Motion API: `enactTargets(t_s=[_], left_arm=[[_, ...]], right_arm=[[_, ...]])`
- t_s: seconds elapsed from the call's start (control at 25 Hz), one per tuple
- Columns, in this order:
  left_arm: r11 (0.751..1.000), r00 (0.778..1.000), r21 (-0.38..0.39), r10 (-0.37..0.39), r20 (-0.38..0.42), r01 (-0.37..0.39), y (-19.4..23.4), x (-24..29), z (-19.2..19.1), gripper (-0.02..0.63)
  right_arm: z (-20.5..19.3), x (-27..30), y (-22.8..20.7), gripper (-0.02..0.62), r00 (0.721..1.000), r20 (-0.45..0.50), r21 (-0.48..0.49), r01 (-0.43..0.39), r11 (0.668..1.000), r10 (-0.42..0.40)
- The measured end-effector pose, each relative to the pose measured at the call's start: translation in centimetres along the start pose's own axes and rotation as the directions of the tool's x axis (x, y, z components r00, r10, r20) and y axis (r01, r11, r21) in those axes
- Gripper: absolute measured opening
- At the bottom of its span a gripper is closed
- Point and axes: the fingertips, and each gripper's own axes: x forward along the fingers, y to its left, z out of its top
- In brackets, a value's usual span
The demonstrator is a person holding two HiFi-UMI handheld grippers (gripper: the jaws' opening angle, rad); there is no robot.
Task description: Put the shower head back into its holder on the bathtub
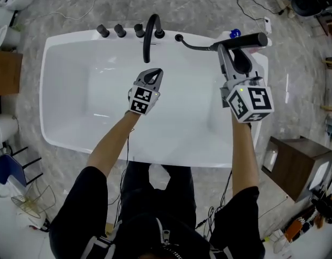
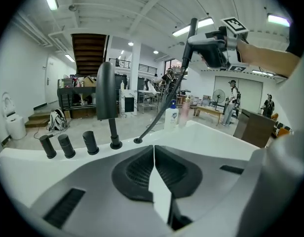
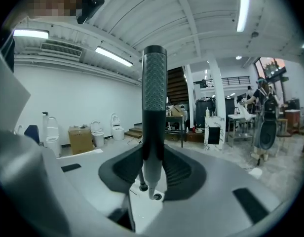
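Observation:
Over the tub's far right corner my right gripper (image 1: 236,48) is shut on the black shower head (image 1: 248,40). In the right gripper view the shower head (image 3: 154,98) stands upright between the pads, its narrow lower end just above a small ring-shaped socket (image 3: 155,196) on the rim. Its black hose (image 1: 195,46) runs left to an outlet (image 1: 178,37) on the far rim of the white bathtub (image 1: 63,45). My left gripper (image 1: 153,73) hangs over the basin below the black spout (image 1: 150,34), shut and empty. From the left gripper (image 2: 153,157) I see the hose (image 2: 164,105) rising to the held head (image 2: 207,44).
Three black knobs (image 1: 119,31) stand left of the spout on the far rim. A blue-capped soap bottle (image 1: 234,34) sits behind the shower head. A brown cabinet (image 1: 298,163) stands right of the tub, a cardboard box (image 1: 5,72) left of it.

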Motion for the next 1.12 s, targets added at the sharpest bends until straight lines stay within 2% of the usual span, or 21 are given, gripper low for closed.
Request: enactTargets(t_s=[0.44,0.6,0.92,1.12], left_arm=[[0.999,1.000,-0.052,-0.003,0.017,0.004,1.6,-2.5,-1.5,0.028],[0.997,1.000,-0.076,0.008,0.020,-0.007,2.8,-3.2,-2.1,0.028],[0.991,0.999,-0.125,0.049,0.022,-0.046,5.5,-4.4,-4.0,0.028],[0.985,0.998,-0.163,0.061,0.009,-0.059,5.9,-5.2,-5.7,0.028]], right_arm=[[-3.9,8.3,-0.1,0.130,0.996,-0.085,-0.031,-0.038,0.999,0.035],[-5.7,11.6,-0.3,0.130,0.993,-0.111,-0.013,-0.042,0.999,0.041],[-12.1,16.4,-0.2,0.130,0.983,-0.181,0.011,-0.028,1.000,0.030],[-15.8,18.3,-1.1,0.130,0.981,-0.196,0.061,0.025,0.998,-0.013]])
